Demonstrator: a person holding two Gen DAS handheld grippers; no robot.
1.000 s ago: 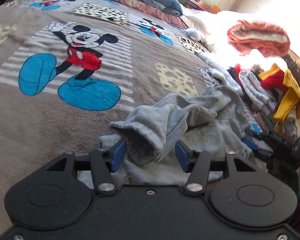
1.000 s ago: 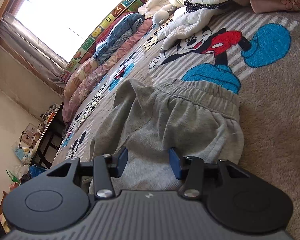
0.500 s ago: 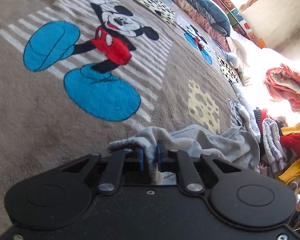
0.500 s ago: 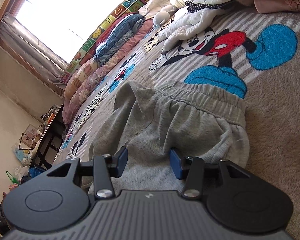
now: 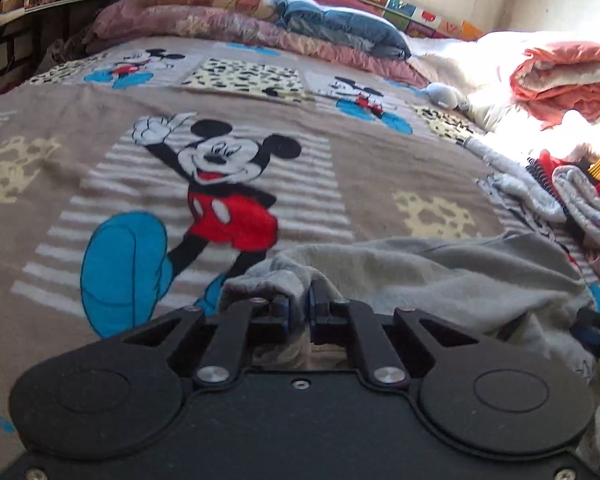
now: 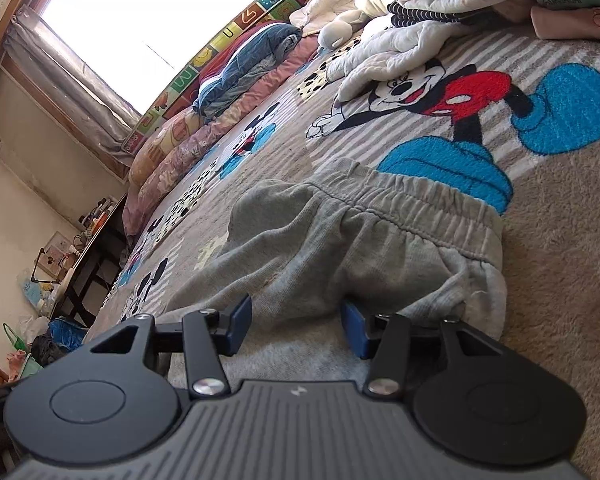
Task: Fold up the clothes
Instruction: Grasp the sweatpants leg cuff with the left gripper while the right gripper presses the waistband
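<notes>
Grey sweatpants (image 5: 440, 276) lie crumpled on a brown Mickey Mouse blanket (image 5: 228, 176). My left gripper (image 5: 298, 312) is shut on a bunched leg end of the sweatpants, lifted slightly off the blanket. In the right wrist view the sweatpants (image 6: 340, 248) show their elastic waistband (image 6: 416, 204) lying flat. My right gripper (image 6: 296, 328) is open, its blue pads resting on the grey cloth on either side of a fold below the waistband.
A pile of unfolded clothes (image 5: 580, 192) sits at the right, with an orange blanket (image 5: 564, 80) behind it. Pillows and quilts (image 5: 260, 20) line the far edge. A white quilted garment (image 6: 400, 52) and folded clothes (image 6: 572, 12) lie beyond the waistband.
My left gripper closed on the grey leg end and has since lifted and tilted up, pulling the cloth with it. My right gripper stayed open and edged slightly closer to the waistband.
</notes>
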